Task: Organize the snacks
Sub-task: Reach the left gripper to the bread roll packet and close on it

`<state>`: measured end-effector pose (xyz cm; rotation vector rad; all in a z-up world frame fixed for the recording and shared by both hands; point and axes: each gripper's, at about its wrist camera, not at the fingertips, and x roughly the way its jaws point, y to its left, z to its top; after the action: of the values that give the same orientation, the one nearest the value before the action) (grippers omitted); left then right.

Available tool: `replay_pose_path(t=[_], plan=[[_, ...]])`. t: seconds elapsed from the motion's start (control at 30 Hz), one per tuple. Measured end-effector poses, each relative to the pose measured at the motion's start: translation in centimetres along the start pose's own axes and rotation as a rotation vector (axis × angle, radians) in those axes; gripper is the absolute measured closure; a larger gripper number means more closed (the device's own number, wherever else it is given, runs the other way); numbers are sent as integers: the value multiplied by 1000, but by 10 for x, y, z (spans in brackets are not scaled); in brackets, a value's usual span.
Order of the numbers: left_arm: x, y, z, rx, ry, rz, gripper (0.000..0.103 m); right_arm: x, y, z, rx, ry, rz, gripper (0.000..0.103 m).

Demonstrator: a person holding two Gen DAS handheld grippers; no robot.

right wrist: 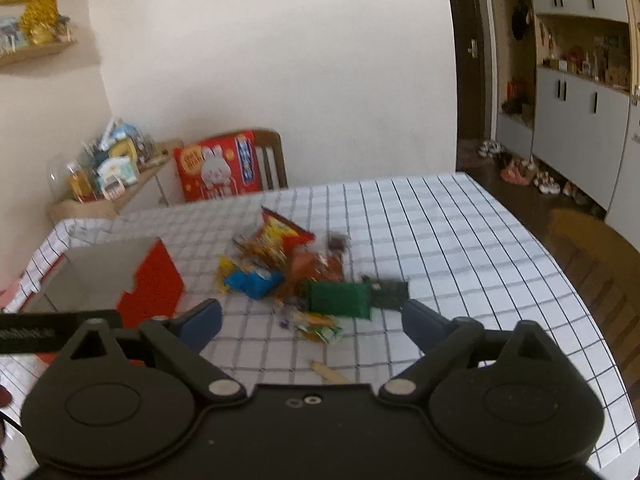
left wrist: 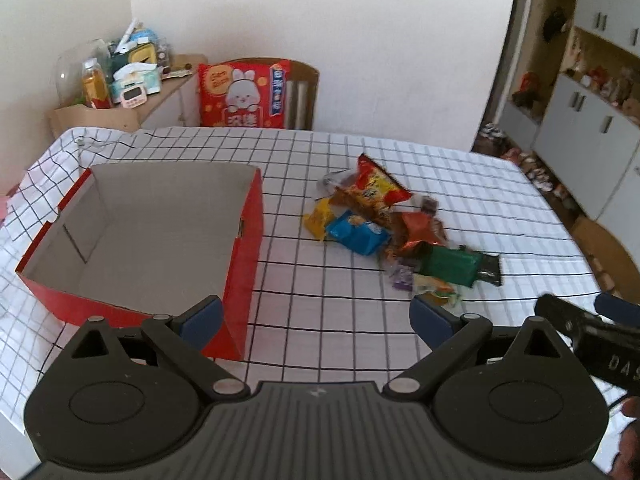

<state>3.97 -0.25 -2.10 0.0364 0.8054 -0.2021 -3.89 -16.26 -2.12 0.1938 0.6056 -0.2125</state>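
An empty red cardboard box (left wrist: 152, 240) with a grey inside sits on the checked tablecloth at the left; it also shows in the right wrist view (right wrist: 152, 280). A heap of snack packets lies to its right: a red-yellow bag (left wrist: 376, 188), a blue packet (left wrist: 356, 236), a green packet (left wrist: 452, 266), an orange one (left wrist: 420, 232). My left gripper (left wrist: 316, 316) is open and empty, near the box's front right corner. My right gripper (right wrist: 312, 320) is open and empty, just in front of the green packet (right wrist: 340, 298) and small sweets (right wrist: 316, 326).
The table (left wrist: 360, 332) has a white checked cloth. A chair with a red rabbit bag (left wrist: 244, 94) stands at the far side. A cluttered shelf (left wrist: 120, 76) is at back left. Cabinets and shoes (right wrist: 560, 128) are at the right. A wooden stick (right wrist: 328, 372) lies near my right gripper.
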Motion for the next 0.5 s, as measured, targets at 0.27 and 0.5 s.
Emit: replay_pose_path(t=[0.27, 0.5], plan=[[39, -28, 8, 10, 83, -48, 3, 42, -28, -13, -86, 130, 71, 22], [80, -63, 14, 37, 139, -48, 3, 77, -30, -29, -317, 254, 120, 31]])
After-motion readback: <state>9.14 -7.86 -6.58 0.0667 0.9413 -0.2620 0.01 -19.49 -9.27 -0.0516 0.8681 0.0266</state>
